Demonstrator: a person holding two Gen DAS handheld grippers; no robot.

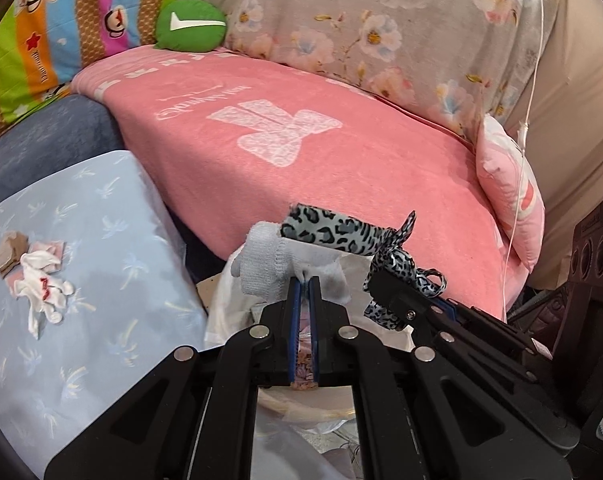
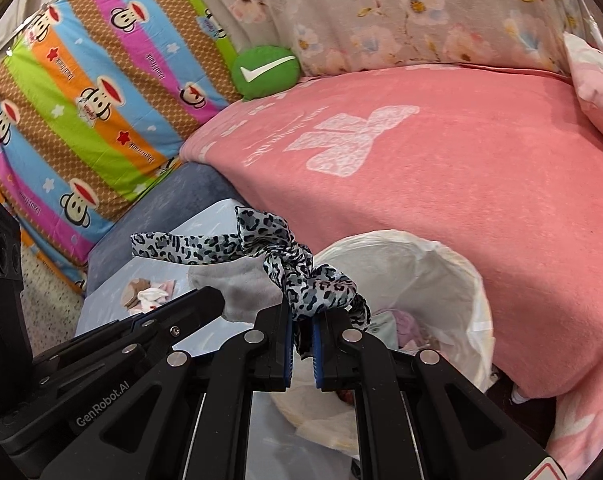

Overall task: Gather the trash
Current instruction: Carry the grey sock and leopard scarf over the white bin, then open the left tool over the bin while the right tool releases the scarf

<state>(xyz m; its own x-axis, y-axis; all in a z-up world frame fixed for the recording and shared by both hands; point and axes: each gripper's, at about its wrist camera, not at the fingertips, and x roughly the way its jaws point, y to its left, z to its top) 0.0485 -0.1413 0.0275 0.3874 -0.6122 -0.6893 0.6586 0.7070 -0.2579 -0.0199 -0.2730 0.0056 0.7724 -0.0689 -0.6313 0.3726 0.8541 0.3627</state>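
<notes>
Left gripper [image 1: 304, 280] pinches grey sock [image 1: 267, 264]; right gripper [image 2: 301, 322] pinches leopard ribbon [image 2: 297, 268] above bag [image 2: 453, 280]. Risk: the 2 items snag, missing the bag.

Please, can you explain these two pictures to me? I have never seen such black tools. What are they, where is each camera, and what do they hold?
There is no robot arm here. A person holds one black two-finger tool, a gripper, in each hand, and a small wide-angle camera on each looks forward along its fingers. So one picture comes from the left tool, the other from the right.

The left gripper is shut on a light grey knitted sock. The right gripper is shut on a knotted leopard-print ribbon. Both hang above a white plastic trash bag, open beside a pink blanket with a white bow.

On a pale blue cloth at the left lie a crumpled white tissue with red marks and brown paper scraps, not yet collected.
</notes>
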